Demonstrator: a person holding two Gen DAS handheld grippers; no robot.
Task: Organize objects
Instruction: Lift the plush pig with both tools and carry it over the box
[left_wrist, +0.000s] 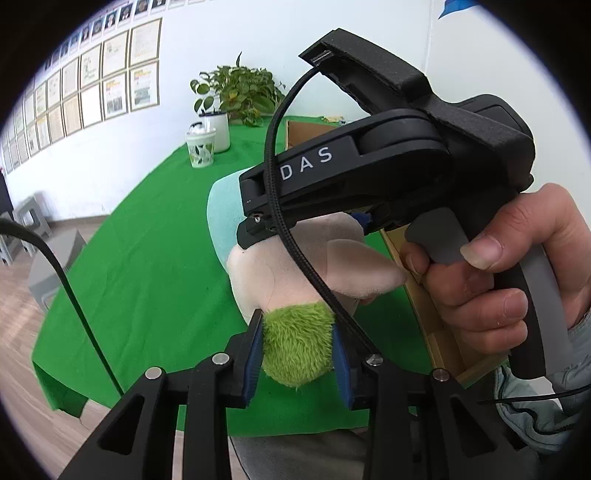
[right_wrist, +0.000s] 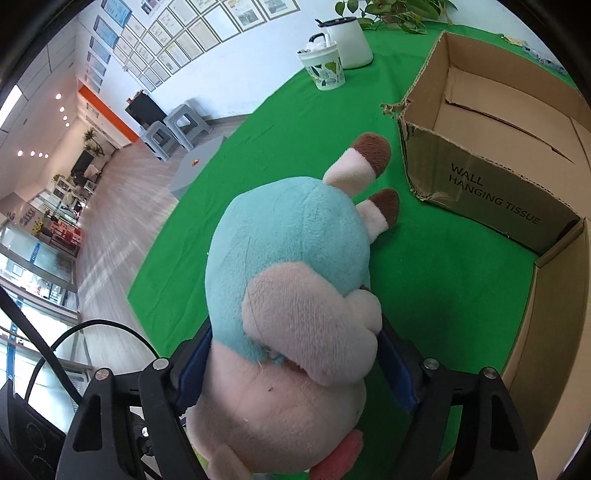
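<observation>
Currently, left wrist view: our left gripper (left_wrist: 297, 354) is narrow, clamped on the green tuft (left_wrist: 295, 343) of the plush toy (left_wrist: 295, 258), with the right gripper (left_wrist: 255, 225) above its pink head. Right wrist view: our right gripper (right_wrist: 291, 369) has wide jaws pressing the toy's head; its long axis runs away from us, feet toward the cardboard box (right_wrist: 491, 192) ahead-right, apparently empty. 2 cups (right_wrist: 338, 51) beyond.

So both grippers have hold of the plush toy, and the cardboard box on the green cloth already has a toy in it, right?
Not quite: the cardboard box looks empty in the right wrist view; only bare cardboard shows inside. The rest holds: the left gripper is clamped on the green tuft of the plush toy, the right gripper straddles its body, and the box stands on the green cloth.
</observation>
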